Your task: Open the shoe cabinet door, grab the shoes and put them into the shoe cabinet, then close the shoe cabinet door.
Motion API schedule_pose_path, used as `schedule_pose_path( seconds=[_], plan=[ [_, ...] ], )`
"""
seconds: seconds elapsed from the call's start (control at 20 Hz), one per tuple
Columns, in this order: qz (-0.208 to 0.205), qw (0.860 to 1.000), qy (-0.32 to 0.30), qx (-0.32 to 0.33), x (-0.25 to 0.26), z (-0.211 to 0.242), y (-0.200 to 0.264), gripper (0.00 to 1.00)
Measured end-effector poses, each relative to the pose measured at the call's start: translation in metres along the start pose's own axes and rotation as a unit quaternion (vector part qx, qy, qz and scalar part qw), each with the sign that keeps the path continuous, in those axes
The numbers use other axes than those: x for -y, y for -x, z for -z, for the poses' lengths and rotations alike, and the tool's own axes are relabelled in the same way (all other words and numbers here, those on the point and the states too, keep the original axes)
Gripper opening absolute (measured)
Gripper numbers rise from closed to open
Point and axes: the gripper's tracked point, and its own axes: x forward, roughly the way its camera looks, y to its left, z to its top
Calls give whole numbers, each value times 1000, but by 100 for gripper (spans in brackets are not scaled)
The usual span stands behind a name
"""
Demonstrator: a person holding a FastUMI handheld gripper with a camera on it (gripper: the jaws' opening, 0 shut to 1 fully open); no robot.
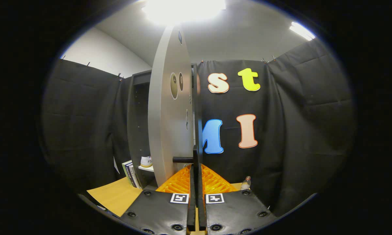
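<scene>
The shoe cabinet door (168, 107) stands edge-on straight ahead of the gripper (196, 173), swung open from the dark shoe cabinet (137, 124) behind it. A dark handle bar (182, 159) juts from the door just above the fingertips. A pale shoe (146, 161) sits on a shelf inside, and books (130, 173) lean against the cabinet's foot. A small bottle (245, 183) stands by the black cloth wall (297, 130). The wooden floor (116, 195) shows below. The gripper's fingers (179, 182) are pressed together on the door's thin edge.
</scene>
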Motion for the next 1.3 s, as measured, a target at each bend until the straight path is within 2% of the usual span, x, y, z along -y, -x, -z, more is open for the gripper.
schedule_pose_path(
  seconds=[0.05,0.25,0.45,0.55,0.8,1.1,1.3],
  plan=[
    [15,1000,8,-4,4,3,4,5],
    [32,999,-17,-12,-1,5,32,5],
    [25,1000,1,-18,-17,17,73,10],
    [19,999,16,-28,-36,27,84,32],
    [16,998,8,-65,-97,61,94,87],
    [17,994,-5,-112,-171,110,78,90],
    [-11,983,-17,-181,-221,179,63,94]
  ],
)
